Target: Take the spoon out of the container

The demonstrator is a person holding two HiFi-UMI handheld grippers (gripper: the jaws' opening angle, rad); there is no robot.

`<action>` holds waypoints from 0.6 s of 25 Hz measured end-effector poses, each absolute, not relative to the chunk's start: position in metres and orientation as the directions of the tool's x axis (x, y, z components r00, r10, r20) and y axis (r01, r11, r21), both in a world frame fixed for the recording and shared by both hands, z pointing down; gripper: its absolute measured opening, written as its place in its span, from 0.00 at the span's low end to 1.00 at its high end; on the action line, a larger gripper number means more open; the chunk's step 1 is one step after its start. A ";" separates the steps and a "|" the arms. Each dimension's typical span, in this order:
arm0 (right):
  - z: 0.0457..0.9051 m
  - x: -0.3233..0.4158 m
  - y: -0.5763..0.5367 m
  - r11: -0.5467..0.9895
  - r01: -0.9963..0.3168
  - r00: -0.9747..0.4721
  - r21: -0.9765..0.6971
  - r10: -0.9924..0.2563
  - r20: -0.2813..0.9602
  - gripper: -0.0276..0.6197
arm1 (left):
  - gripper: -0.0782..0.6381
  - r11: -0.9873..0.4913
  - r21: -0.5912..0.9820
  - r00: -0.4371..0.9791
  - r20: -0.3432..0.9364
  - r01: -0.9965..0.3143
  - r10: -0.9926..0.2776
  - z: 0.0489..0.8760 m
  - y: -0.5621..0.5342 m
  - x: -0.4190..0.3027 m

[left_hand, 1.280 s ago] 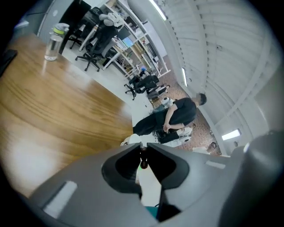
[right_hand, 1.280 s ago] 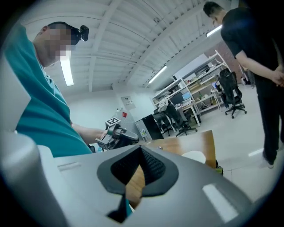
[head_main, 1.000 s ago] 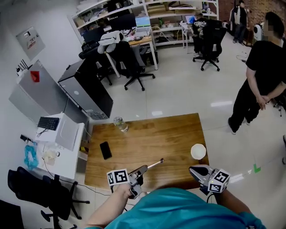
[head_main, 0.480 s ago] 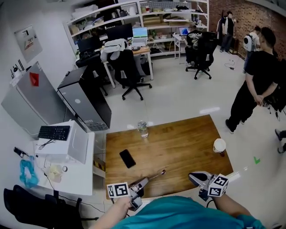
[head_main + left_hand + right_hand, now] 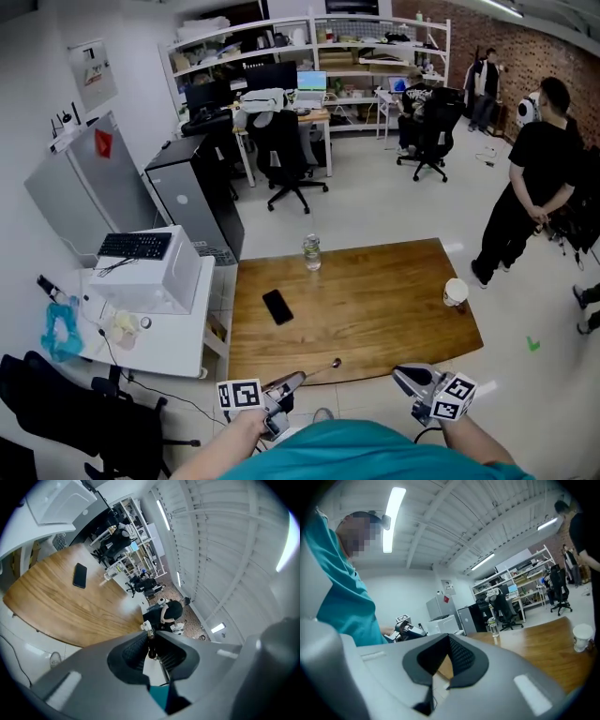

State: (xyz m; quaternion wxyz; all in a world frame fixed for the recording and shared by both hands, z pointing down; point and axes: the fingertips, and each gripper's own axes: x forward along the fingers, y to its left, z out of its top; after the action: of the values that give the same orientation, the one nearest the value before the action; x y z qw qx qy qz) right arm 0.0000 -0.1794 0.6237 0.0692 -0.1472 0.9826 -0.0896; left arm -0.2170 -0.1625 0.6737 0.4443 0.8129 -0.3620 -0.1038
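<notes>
Nearest, two grippers hung off the table's (image 5: 375, 314) near edge. The left gripper (image 5: 291, 382) clamped the one spoon (image 5: 321, 369), well apart from the cup (image 5: 456, 292); the right gripper (image 5: 405, 377) was closed and empty. Farther lay one phone (image 5: 277, 307), the cup at the right edge and one bottle (image 5: 311, 251) at the far edge, with open wood between them.

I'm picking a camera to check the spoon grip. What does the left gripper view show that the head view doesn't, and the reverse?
Only the left gripper view: a close look at the left gripper shut on the spoon by its handle. Only the head view: the right gripper, shut and empty, and the keyboard. Both: wooden table, phone, bottle.
</notes>
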 end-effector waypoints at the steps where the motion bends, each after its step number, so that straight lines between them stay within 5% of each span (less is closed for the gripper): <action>1: 0.624 0.006 -0.164 0.942 -0.268 -0.949 -0.204 -0.295 -0.115 0.05 | 0.18 -0.340 0.796 0.710 0.153 -0.501 -0.688 0.670 -0.147 -0.211; 10: 0.606 -0.013 -0.069 0.948 -0.215 -0.959 -0.236 -0.250 -0.133 0.05 | 0.18 -0.359 0.773 0.675 0.118 -0.523 -0.729 0.625 -0.043 -0.224; 15: 0.602 -0.060 -0.034 0.950 -0.213 -0.960 -0.229 -0.247 -0.132 0.05 | 0.18 -0.017 0.974 0.628 0.131 -0.225 -0.767 0.624 0.023 -0.244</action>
State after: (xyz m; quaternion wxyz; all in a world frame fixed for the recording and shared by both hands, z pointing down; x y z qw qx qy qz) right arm -0.0601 -0.0337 0.6018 0.0799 -0.1170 0.9841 -0.1067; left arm -0.2442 0.0235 0.6243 0.5974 0.6762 -0.3667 -0.2270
